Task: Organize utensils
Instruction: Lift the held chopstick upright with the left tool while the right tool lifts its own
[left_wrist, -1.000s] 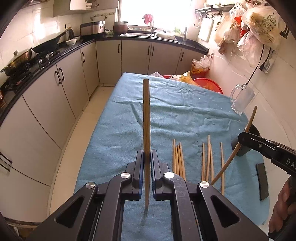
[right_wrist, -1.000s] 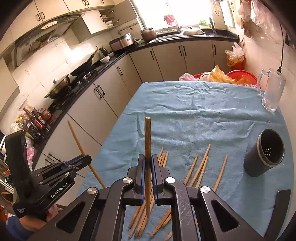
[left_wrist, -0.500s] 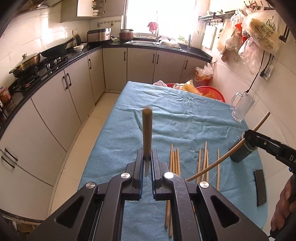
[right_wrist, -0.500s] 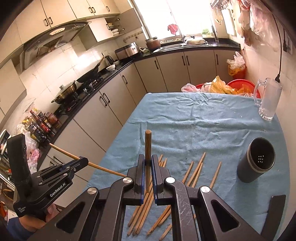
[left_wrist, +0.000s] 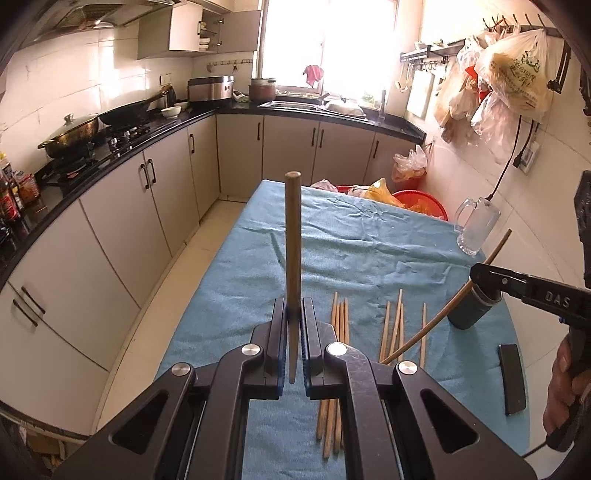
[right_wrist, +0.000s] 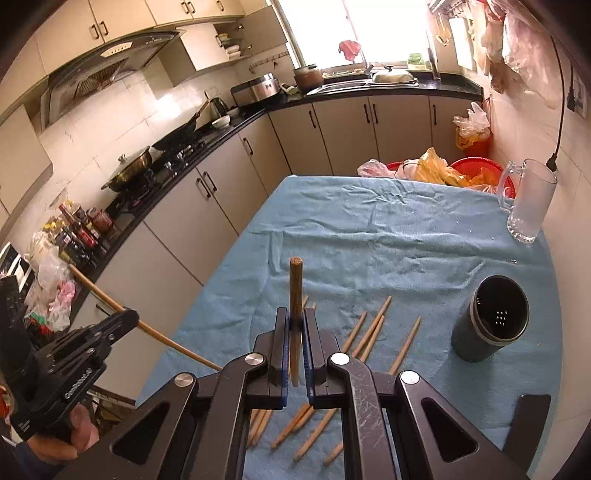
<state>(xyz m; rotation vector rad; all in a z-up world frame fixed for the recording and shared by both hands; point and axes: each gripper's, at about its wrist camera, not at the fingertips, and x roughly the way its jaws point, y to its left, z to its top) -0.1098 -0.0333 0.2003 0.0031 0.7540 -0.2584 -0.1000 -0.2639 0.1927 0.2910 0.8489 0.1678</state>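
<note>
My left gripper (left_wrist: 294, 308) is shut on a wooden chopstick (left_wrist: 293, 240) that points forward, above the blue cloth. My right gripper (right_wrist: 295, 317) is shut on another chopstick (right_wrist: 296, 291) in the same way. Each wrist view also shows the other hand's tool. The right gripper (left_wrist: 478, 273) holds its slanted stick (left_wrist: 439, 321) in front of the holder. The left gripper (right_wrist: 127, 319) holds its stick (right_wrist: 107, 297) beyond the table's left edge. Several loose chopsticks (right_wrist: 373, 328) lie on the cloth. A dark round holder (right_wrist: 491, 325) stands upright at the right, with nothing in it.
A glass mug (right_wrist: 528, 203) stands at the far right of the blue-clothed table (right_wrist: 369, 229), near the wall. A flat black object (left_wrist: 511, 376) lies at the near right edge. Red basins with bags sit beyond the table's far end. Kitchen cabinets line the left side.
Both hands have risen from the table with their chopsticks, so the cloth looks farther off. In the right wrist view the left hand's stick has swung from steep to flatter.
</note>
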